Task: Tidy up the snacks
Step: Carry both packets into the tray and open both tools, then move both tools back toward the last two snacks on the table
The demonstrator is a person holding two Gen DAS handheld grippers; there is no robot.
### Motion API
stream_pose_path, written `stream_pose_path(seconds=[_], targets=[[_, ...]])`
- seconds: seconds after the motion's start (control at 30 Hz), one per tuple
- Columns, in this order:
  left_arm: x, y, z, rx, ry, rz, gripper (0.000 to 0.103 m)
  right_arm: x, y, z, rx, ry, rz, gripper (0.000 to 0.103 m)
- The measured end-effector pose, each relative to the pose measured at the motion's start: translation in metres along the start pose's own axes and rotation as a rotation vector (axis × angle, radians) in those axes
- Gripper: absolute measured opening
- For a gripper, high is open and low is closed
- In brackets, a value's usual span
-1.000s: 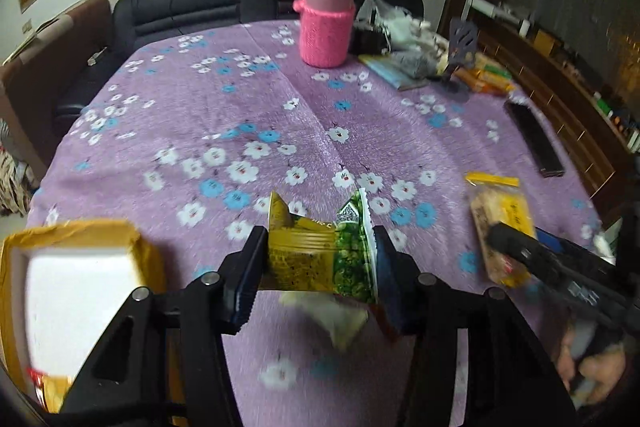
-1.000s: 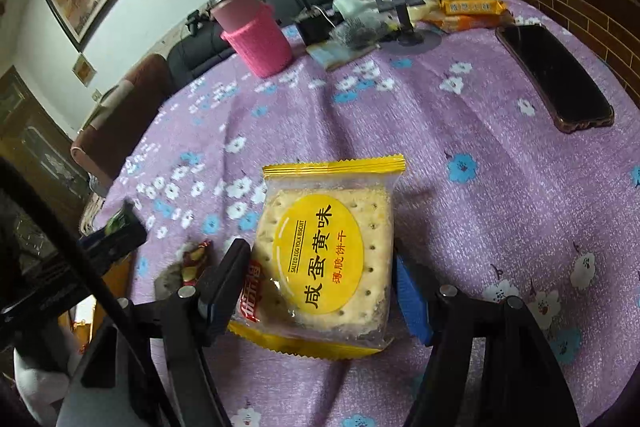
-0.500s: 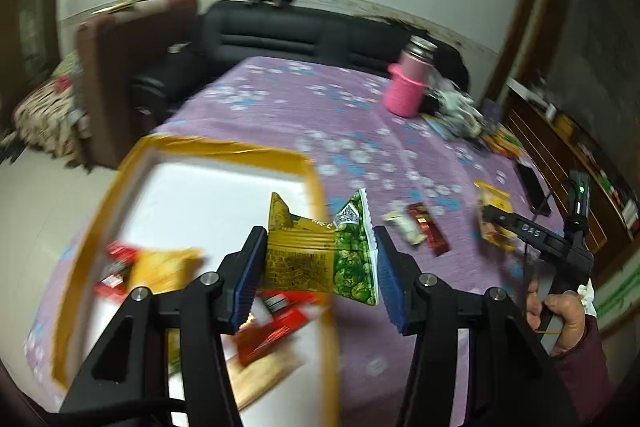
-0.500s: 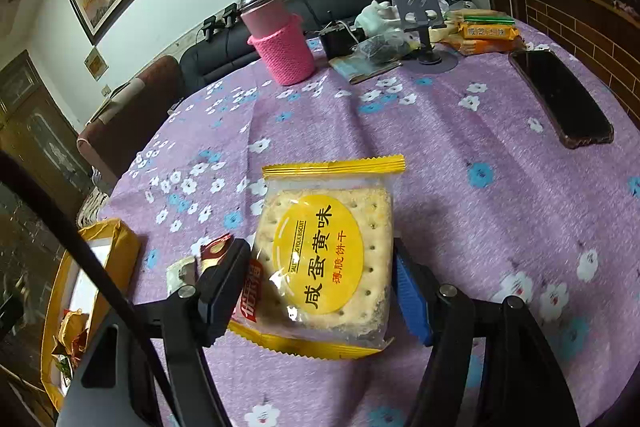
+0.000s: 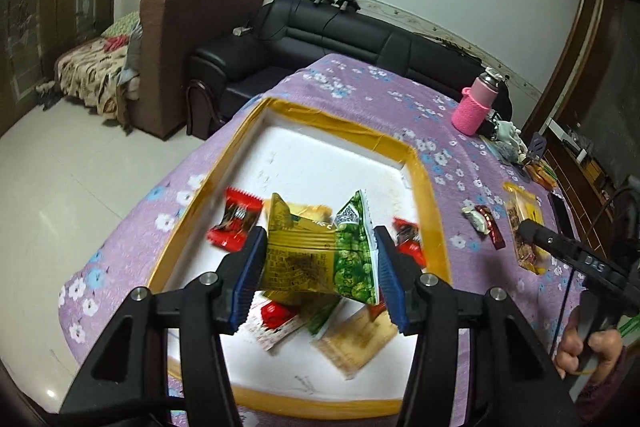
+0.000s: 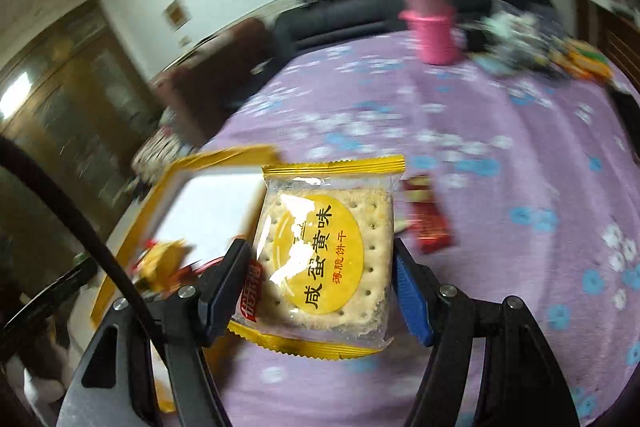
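Observation:
My left gripper (image 5: 318,277) is shut on a gold and green snack packet (image 5: 320,259), held above the white box with a yellow taped rim (image 5: 344,129). Several red and tan snack packs lie inside that box under the packet. In the right wrist view my right gripper (image 6: 320,291) is shut on a clear-and-yellow biscuit packet (image 6: 326,255), above the purple flowered tablecloth, just right of the box (image 6: 160,195). The left wrist view also shows the right gripper's arm (image 5: 576,259) with the biscuit packet (image 5: 524,223) at the far right.
Two small wrapped sweets (image 5: 482,221) lie on the cloth between box and right gripper; one red one (image 6: 430,223) shows beside the biscuit packet. A pink bottle (image 5: 474,107), clutter and a dark phone (image 5: 562,213) stand far right. A black sofa (image 5: 340,39) borders the table.
The left gripper carried its packet leftward from the open cloth to above the box. The right gripper lifted the biscuit packet and swung left towards the box; its view is now blurred.

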State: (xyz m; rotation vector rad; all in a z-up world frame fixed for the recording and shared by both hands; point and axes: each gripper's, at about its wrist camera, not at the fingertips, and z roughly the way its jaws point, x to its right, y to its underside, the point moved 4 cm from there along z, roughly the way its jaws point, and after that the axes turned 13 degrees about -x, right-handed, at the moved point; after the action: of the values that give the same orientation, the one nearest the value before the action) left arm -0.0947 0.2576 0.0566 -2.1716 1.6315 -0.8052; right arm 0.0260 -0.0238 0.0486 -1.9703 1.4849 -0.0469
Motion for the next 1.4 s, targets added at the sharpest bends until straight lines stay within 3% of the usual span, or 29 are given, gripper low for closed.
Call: stream_pose_path(seconds=[0.17, 0.53, 0.63, 0.8, 0.97, 1.2, 1.33, 1.4], targets=[[-0.016, 0.004, 0.006, -0.013, 0.006, -0.026, 0.055, -0.055, 0.001, 0.027, -0.086, -0.028, -0.112, 0.069], [-0.039, 0.005, 0.006, -0.003, 0.064, -0.066, 0.055, -0.113, -0.013, 0.099, -0.214, 0.014, -0.206, 0.069], [-0.042, 0.004, 0.001, 0.006, 0.078, -0.068, 0.064, -0.122, -0.018, 0.113, -0.228, 0.036, -0.225, 0.069], [-0.044, 0.005, -0.005, 0.018, 0.084, -0.066, 0.068, -0.127, -0.023, 0.128, -0.253, 0.035, -0.216, 0.065], [-0.045, 0.006, -0.006, 0.015, 0.079, -0.078, 0.075, -0.128, -0.028, 0.119, -0.221, 0.016, -0.204, 0.065], [-0.029, 0.008, -0.010, 0.013, 0.016, -0.063, 0.095, -0.113, -0.023, 0.083, -0.159, 0.002, -0.169, 0.067], [-0.001, 0.016, -0.009, -0.004, 0.016, 0.007, 0.095, -0.094, -0.008, 0.061, -0.130, 0.000, -0.142, 0.067], [0.012, 0.019, -0.008, -0.012, -0.031, 0.041, 0.095, -0.083, -0.001, 0.051, -0.111, 0.014, -0.133, 0.067]])
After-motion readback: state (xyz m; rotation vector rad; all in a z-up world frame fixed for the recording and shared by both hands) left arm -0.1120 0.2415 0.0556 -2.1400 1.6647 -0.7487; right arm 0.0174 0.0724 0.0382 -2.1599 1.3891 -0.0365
